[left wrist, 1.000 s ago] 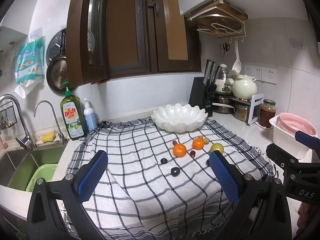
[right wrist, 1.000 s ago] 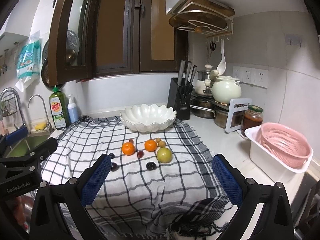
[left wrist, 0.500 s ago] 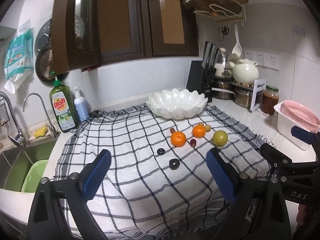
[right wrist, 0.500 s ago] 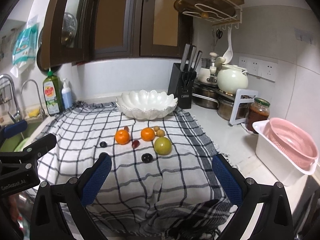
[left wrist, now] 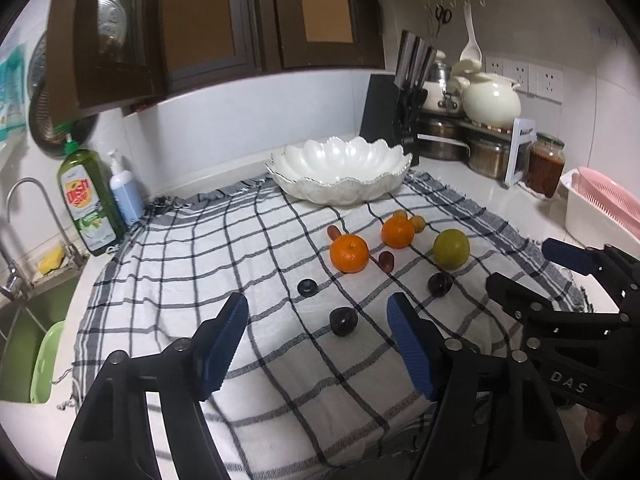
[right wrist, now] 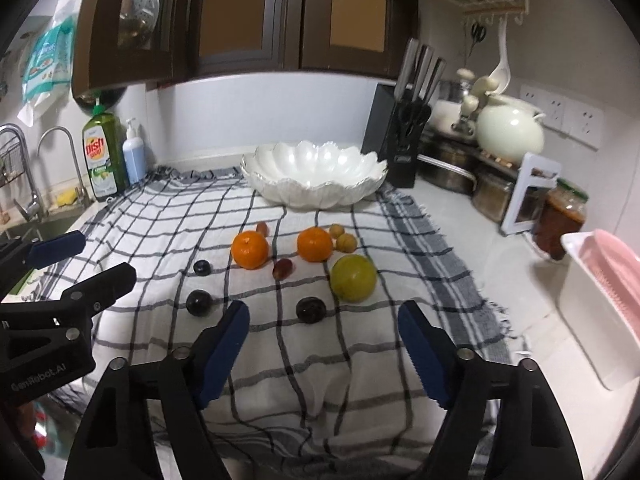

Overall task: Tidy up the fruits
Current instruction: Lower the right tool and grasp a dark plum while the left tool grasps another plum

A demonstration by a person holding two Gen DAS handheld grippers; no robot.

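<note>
At the bottom of each wrist frame we are holding a pair of black tongs with blue ribbed pads: the left gripper [left wrist: 318, 334] and the right gripper [right wrist: 324, 340] are both spread wide, pinching nothing, and hovering over the near part of the black-and-white checked cloth [left wrist: 192, 264].

Just above the gap of the left gripper, a small dark round plum [left wrist: 343, 321] is lying on the cloth, nearly centred between the pads. In the right wrist frame a second dark plum [right wrist: 310, 309] is sitting just above the gap of the right gripper, also close to centre. Each fruit is round, so we are seeing no long axis to line up with; the approach we are judging is straight ahead and down for either hand, each being nearer to its own plum.

Further up the frame we are seeing a third small dark fruit [left wrist: 307, 287], two orange mandarins [left wrist: 349, 253] [left wrist: 397, 232], a reddish grape-like fruit [left wrist: 386, 260], a yellow-green round fruit [left wrist: 451, 249] and a few small tan fruits [left wrist: 418, 223].

Beyond them, at upper centre, the white scalloped ceramic bowl [left wrist: 340, 196] is standing empty on the cloth's far edge, well apart from both grippers; we are taking it as the likely destination.
</note>
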